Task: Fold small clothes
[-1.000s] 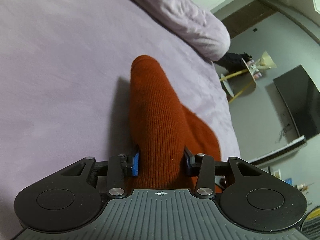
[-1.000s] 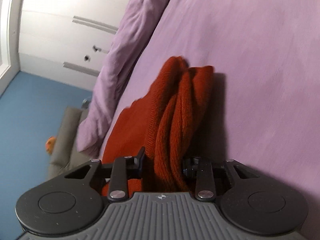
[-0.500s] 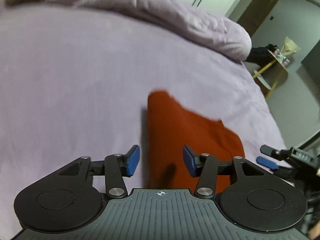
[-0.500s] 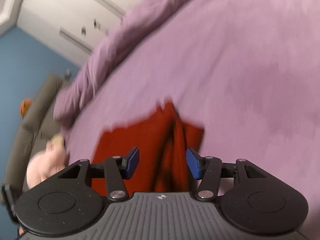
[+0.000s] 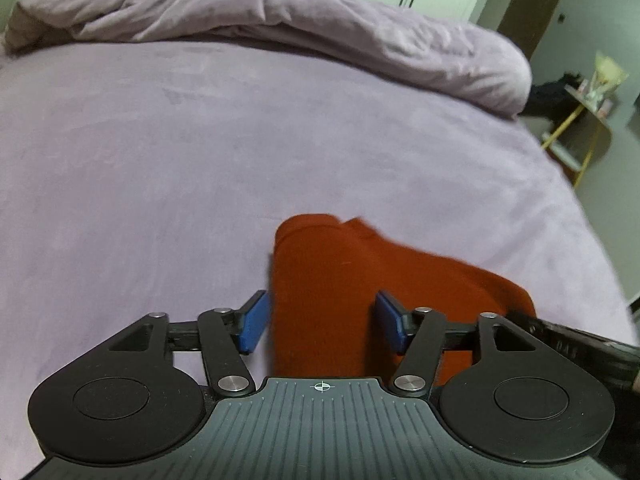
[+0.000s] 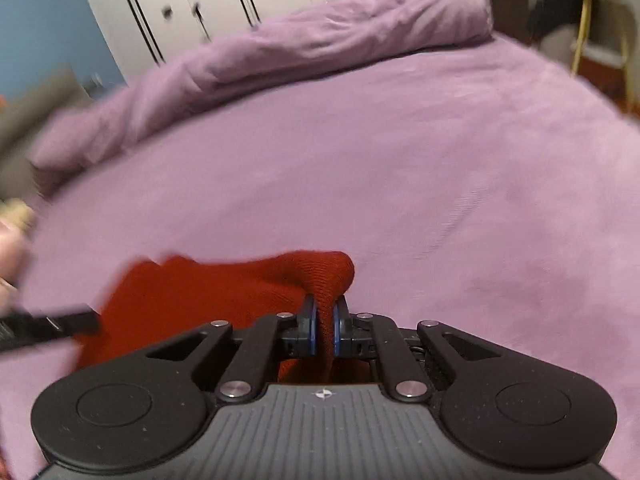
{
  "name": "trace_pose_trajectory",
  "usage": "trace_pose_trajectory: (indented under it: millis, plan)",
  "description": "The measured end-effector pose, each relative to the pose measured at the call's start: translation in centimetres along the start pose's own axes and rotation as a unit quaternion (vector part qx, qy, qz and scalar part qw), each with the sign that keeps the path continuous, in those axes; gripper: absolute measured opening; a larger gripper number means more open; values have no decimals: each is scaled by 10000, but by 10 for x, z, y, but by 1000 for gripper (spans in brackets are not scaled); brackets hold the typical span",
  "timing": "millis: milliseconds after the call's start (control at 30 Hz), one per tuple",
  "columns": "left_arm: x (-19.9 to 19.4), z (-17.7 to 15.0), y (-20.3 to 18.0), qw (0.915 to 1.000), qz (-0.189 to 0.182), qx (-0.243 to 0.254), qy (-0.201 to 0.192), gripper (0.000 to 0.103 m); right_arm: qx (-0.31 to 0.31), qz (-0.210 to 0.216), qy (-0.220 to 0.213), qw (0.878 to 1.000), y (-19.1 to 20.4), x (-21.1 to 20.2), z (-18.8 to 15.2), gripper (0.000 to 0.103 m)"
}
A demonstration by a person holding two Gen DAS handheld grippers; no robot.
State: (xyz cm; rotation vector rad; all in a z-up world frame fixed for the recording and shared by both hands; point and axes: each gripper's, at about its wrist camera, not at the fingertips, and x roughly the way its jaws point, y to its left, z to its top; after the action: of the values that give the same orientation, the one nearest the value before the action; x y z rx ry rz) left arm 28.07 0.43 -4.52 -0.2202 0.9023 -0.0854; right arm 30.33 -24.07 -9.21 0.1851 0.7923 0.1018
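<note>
Rust-red knit fills the near middle of both my views: the small garment [image 5: 340, 288] lies on the lilac bedsheet [image 5: 160, 160], close in under the cameras. My left gripper [image 5: 320, 322] stands wide, its jaws having just been opening; the blue pads [image 5: 252, 324] sit apart from the cloth, one over the bare sheet just left of the garment's left edge, the other over the red fabric, and neither presses on it. The garment's far end is rounded and slightly blurred.

My right gripper [image 6: 324, 326] has just been closing, and its jaws are now pinched narrow on a raised fold at the garment's right end, where the knit bunches up into a hump just beyond the pads. The rest of the garment spreads flat to the left in that view.

A rumpled lilac duvet [image 5: 280, 20] is heaped along the far side of the bed, with white wardrobe doors [image 6: 200, 0] behind it. A yellow-legged side table [image 5: 576, 128] stands off the bed's far right corner.
</note>
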Motion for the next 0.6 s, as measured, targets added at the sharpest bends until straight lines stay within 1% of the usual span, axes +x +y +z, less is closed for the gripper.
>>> trace_pose_trajectory:
  millis: [67,100,133,200,233,267,300,367,400,433,467,500,533,567,600]
  plan:
    - [14,-5,-1,9998,176,89,80,75,-299,-188,248,9991,2,14,-7,8]
    - [14,-6,1,9998,177,7,78,76,-417,-254,258,9985,4,16,-9,9]
    - [11,-5,3,9999,139,-65,73,75,-504,-358,222,9978,6,12,-8,15]
    - [2,2,2,9999,108,-65,-26,72,-434,-606,31,9972,11,0,-1,17]
    - [0,6,0,9999,103,-79,-107,72,-330,-606,-169,9975,13,-7,2,18]
    - [1,11,-2,9998,53,-98,-171,72,-202,-501,-352,9979,16,-14,6,18]
    - [5,15,-5,9998,37,-114,-158,72,-30,-244,-431,9988,20,-19,11,18]
    - [23,23,-9,9997,179,-169,-21,71,112,189,-173,9996,32,-10,18,18]
    - [35,25,-11,9991,384,-152,86,70,184,297,60,9994,38,0,22,18]
    - [47,26,-12,9980,566,-139,250,69,341,292,323,9985,42,13,25,18]
    - [58,26,-12,9972,635,-143,376,70,531,227,594,9966,41,28,26,18]
    - [68,24,-11,9967,661,-133,446,75,712,66,821,9941,39,43,27,17]
    - [74,22,-11,9966,690,-153,414,80,801,-40,849,9932,38,53,28,15]
    - [76,21,-11,9968,715,-185,314,81,787,-106,738,9941,38,56,26,15]
    - [79,21,-11,9967,736,-220,249,82,670,-145,522,9963,37,58,25,15]
